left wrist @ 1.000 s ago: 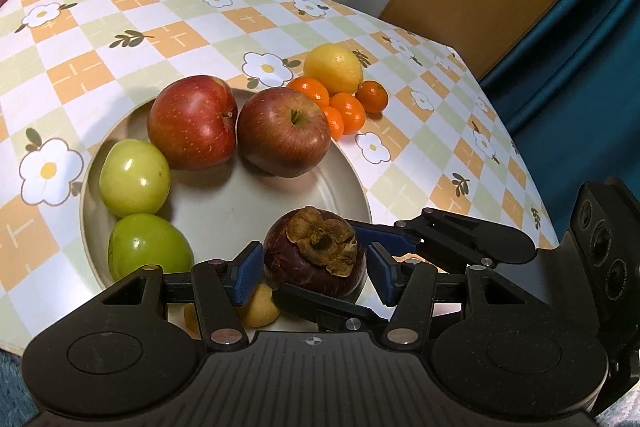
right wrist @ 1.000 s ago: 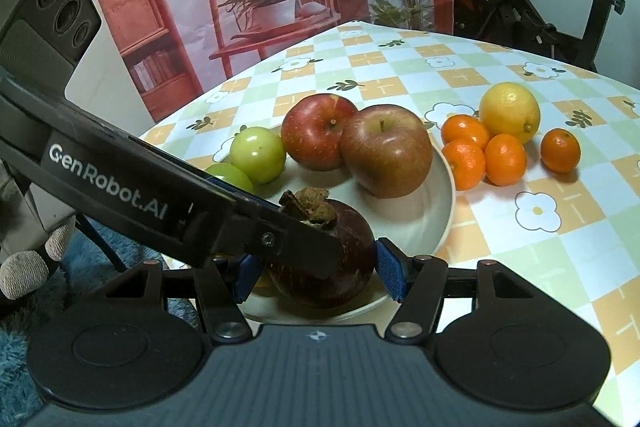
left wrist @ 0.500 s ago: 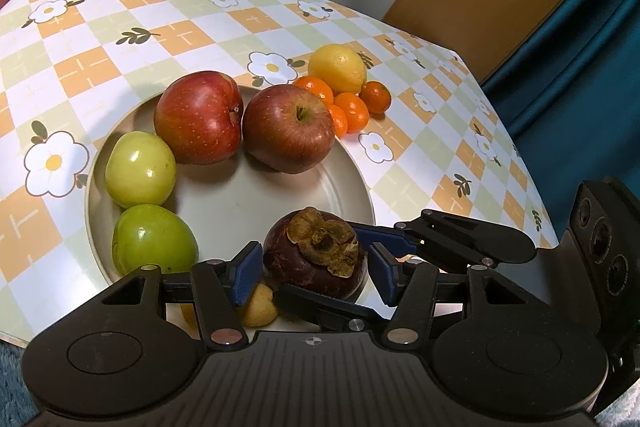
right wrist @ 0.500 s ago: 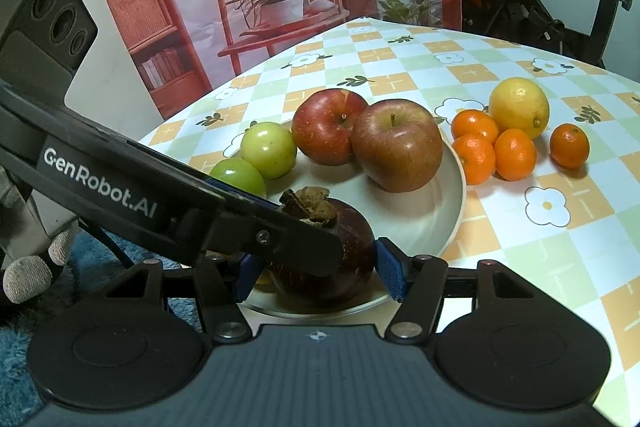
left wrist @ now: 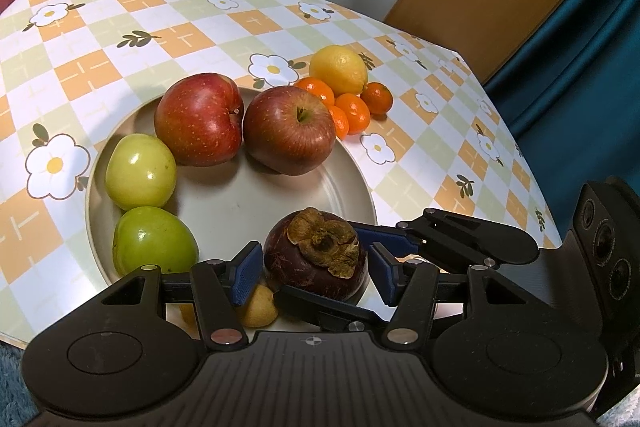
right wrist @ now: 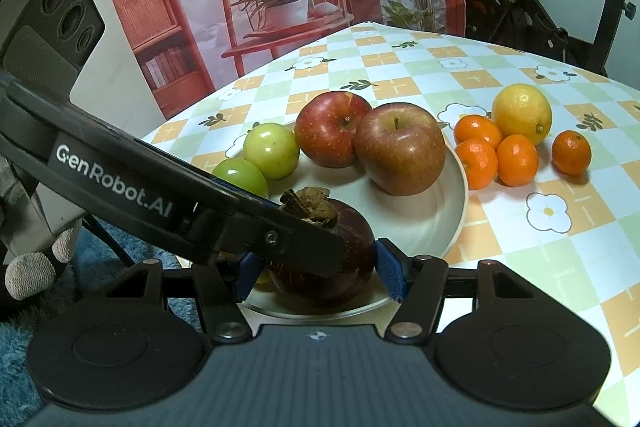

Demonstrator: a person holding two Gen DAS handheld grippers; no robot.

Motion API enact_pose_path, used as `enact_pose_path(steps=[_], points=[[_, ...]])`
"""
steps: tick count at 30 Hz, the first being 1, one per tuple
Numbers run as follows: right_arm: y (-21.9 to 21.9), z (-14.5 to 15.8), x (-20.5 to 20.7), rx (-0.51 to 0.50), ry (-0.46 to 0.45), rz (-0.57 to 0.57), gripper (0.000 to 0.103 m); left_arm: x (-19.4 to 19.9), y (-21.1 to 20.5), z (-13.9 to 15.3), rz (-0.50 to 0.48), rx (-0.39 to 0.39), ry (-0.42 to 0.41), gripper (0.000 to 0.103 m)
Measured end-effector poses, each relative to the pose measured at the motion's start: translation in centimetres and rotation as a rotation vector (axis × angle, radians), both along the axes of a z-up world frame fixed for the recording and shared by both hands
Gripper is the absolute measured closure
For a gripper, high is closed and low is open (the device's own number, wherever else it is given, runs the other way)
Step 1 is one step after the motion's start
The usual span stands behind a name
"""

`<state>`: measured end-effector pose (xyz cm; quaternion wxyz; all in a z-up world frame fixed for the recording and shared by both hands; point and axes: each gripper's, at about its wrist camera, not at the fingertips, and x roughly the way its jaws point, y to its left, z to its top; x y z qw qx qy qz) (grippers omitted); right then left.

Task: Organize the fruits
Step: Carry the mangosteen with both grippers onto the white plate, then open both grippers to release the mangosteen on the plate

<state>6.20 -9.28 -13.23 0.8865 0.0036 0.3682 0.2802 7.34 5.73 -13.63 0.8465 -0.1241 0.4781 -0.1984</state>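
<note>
A dark purple mangosteen (left wrist: 316,259) with a dried brown cap sits at the near rim of the beige plate (left wrist: 240,211). My left gripper (left wrist: 316,267) straddles it, with a thin gap at each blue pad. My right gripper (right wrist: 320,273) crosses it from the other side, its fingers (left wrist: 460,231) against the fruit's far and near sides. In the right wrist view the right pad touches the mangosteen (right wrist: 340,267); one of the left gripper's fingers (right wrist: 280,239) hides the other pad. Two red apples (left wrist: 198,119) (left wrist: 288,129) and two green fruits (left wrist: 140,177) (left wrist: 154,241) share the plate.
A lemon (left wrist: 338,69) and several mandarins (left wrist: 352,111) lie on the checked tablecloth (left wrist: 120,27) just past the plate. Small yellowish fruits (left wrist: 260,307) sit under the left pad. The table edge (left wrist: 520,167) runs along the right; an exercise bike (right wrist: 520,7) stands behind.
The left pads have eased a trace away from the mangosteen. Both hands and the fruit stay about where they were.
</note>
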Motion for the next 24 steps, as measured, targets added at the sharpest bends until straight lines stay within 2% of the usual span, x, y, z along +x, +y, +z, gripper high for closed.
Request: enact_pose_path(steps=[14, 24], points=[[-0.5, 0.9, -0.3, -0.006, -0.067, -0.032, 0.038, -0.5, 0.6, 0.9, 0.029, -0.018, -0.047, 0.041], [-1.6, 1.8, -0.6, 0.039, -0.133, -0.065, 0.038, -0.5, 0.8, 2.7, 0.051, -0.035, -0.108, 0.041]])
